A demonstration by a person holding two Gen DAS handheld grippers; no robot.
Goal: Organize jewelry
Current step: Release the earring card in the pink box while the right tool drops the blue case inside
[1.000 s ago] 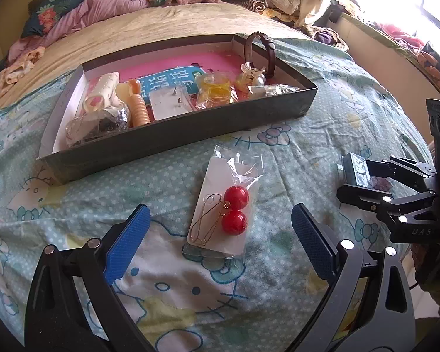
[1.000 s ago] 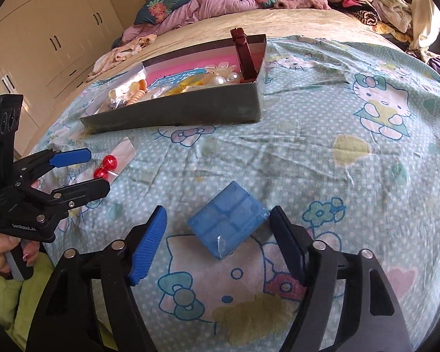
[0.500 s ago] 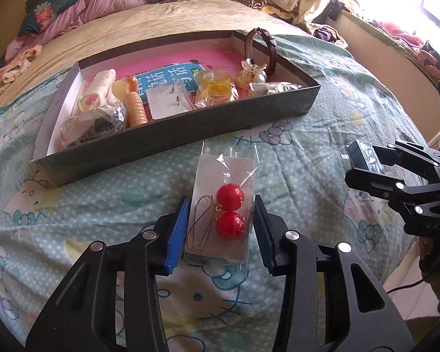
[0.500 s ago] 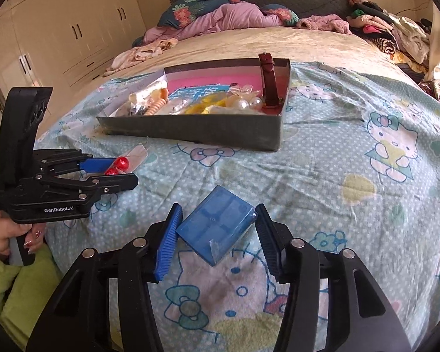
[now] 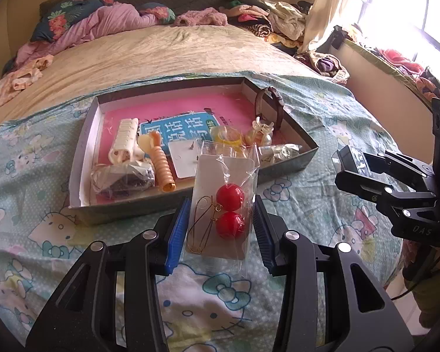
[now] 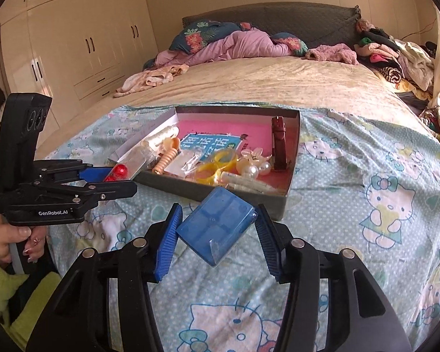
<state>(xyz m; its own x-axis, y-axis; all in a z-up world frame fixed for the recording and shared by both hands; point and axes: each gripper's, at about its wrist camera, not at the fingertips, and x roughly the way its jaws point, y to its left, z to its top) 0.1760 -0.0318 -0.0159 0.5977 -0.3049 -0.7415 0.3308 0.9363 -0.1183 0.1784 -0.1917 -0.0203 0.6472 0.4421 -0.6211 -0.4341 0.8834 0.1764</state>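
Observation:
My left gripper (image 5: 220, 220) is shut on a clear packet with red ball earrings on a white card (image 5: 224, 205), held above the bedspread in front of the grey tray (image 5: 278, 170). It also shows in the right wrist view (image 6: 117, 173). My right gripper (image 6: 217, 228) is shut on a small blue plastic box (image 6: 217, 226), lifted off the bed near the tray's front edge (image 6: 249, 202). The tray holds several items: a cream hair clip (image 5: 124, 140), an orange spiral piece (image 5: 161, 164), a yellow ring (image 5: 227, 138), a brown strap (image 5: 271, 105).
The tray lies on a Hello Kitty bedspread (image 5: 58, 228) over a beige blanket (image 5: 161, 55). Pillows and piled clothes (image 5: 249, 14) sit at the far end. Wardrobes (image 6: 73, 44) stand to the left. A window is on the right.
Both grippers have closed on their items and lifted them: the left on the earring packet, the right on the blue box. Both have moved toward the tray.

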